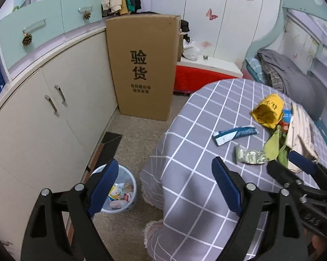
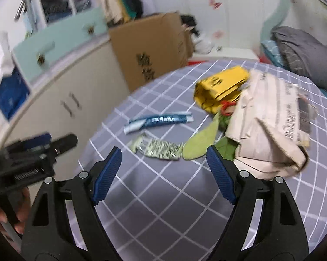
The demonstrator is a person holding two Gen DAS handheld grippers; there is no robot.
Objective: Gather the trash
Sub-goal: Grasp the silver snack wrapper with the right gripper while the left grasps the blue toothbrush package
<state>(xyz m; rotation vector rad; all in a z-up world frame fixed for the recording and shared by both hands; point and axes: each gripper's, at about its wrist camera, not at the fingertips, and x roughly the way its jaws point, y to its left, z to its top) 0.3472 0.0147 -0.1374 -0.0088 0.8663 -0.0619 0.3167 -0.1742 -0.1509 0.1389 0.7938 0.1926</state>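
Trash lies on the grey checked bedsheet (image 2: 163, 195): a blue-and-white wrapper (image 2: 159, 120), a crinkled silver-green wrapper (image 2: 156, 149), a yellow paper bag (image 2: 220, 87), green scraps (image 2: 201, 141) and crumpled newspaper (image 2: 270, 126). My right gripper (image 2: 163, 165) hovers open just short of the silver-green wrapper, nothing between its fingers. My left gripper (image 1: 165, 178) hangs open and empty over the bed's edge, near a pale bin (image 1: 119, 193) on the floor that holds scraps. The left view shows the same wrappers (image 1: 235, 133), the silver-green wrapper (image 1: 250, 157) and the yellow bag (image 1: 267, 113).
A tall cardboard box (image 1: 141, 65) stands against the cream cabinet (image 1: 43, 119). A red-and-white box (image 1: 204, 74) sits behind the bed. Folded grey bedding (image 1: 294, 78) lies at the bed's head. A hand (image 2: 9, 213) holds the left tool (image 2: 32, 154).
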